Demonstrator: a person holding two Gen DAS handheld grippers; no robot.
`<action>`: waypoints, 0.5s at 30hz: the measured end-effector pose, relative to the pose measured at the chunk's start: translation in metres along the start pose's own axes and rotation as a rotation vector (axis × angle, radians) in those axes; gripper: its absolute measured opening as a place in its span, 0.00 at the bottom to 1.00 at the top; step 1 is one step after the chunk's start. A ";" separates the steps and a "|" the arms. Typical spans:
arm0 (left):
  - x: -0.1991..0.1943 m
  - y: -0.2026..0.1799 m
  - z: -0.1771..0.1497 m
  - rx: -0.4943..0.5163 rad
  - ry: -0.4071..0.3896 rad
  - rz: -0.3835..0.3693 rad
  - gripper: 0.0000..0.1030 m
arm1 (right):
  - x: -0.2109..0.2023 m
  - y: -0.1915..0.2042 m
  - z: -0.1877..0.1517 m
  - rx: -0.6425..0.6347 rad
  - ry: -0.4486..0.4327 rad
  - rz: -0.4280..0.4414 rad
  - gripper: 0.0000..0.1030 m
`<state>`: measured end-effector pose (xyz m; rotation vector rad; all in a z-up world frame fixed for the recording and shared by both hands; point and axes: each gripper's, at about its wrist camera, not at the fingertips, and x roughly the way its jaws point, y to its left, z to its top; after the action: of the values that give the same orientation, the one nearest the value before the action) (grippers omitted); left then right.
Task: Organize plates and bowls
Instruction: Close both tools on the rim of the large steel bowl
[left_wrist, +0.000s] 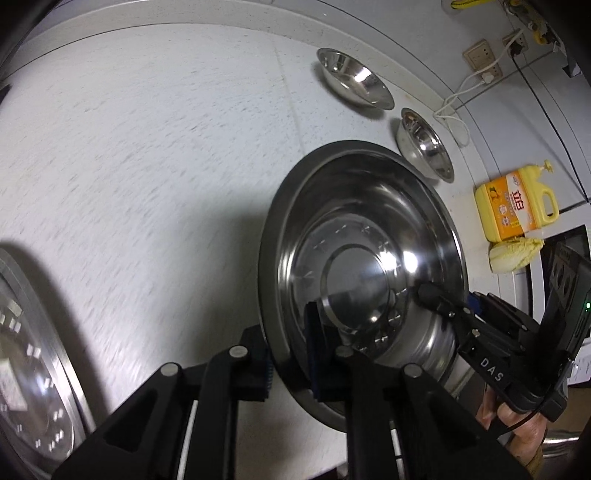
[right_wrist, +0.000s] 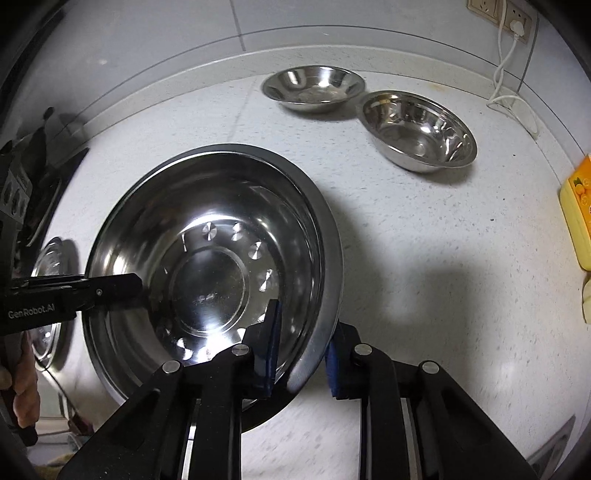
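Plate (right_wrist: 207, 236): rim pinched by left gripper (left_wrist: 288, 354) and right gripper (right_wrist: 301, 354). Two bowls (right_wrist: 314, 88) unstacked. Sorting barely begun.

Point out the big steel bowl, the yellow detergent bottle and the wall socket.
big steel bowl (right_wrist: 207, 284), right wrist view, flat bottom.
yellow detergent bottle (left_wrist: 513, 208), left wrist view, label.
wall socket (left_wrist: 480, 55), left wrist view, faceplate.

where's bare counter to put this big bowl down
Widest bare counter lies left of the big bowl, up to the back wall and down to the plate at far left. Crowded on the right: two small bowls, white cord, yellow bottle.
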<state>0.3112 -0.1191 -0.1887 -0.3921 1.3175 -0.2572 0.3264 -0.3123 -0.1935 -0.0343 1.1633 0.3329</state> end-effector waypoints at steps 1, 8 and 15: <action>-0.006 0.004 -0.010 -0.009 0.009 0.003 0.13 | -0.003 0.005 -0.003 -0.009 -0.001 0.005 0.19; -0.037 0.016 -0.062 0.033 0.014 0.031 0.14 | -0.027 0.042 -0.046 -0.060 0.008 0.055 0.19; -0.025 0.024 -0.087 0.035 0.054 0.031 0.14 | -0.031 0.055 -0.072 -0.081 0.032 0.052 0.19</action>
<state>0.2198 -0.0992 -0.1941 -0.3369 1.3693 -0.2663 0.2362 -0.2821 -0.1867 -0.0811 1.1832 0.4265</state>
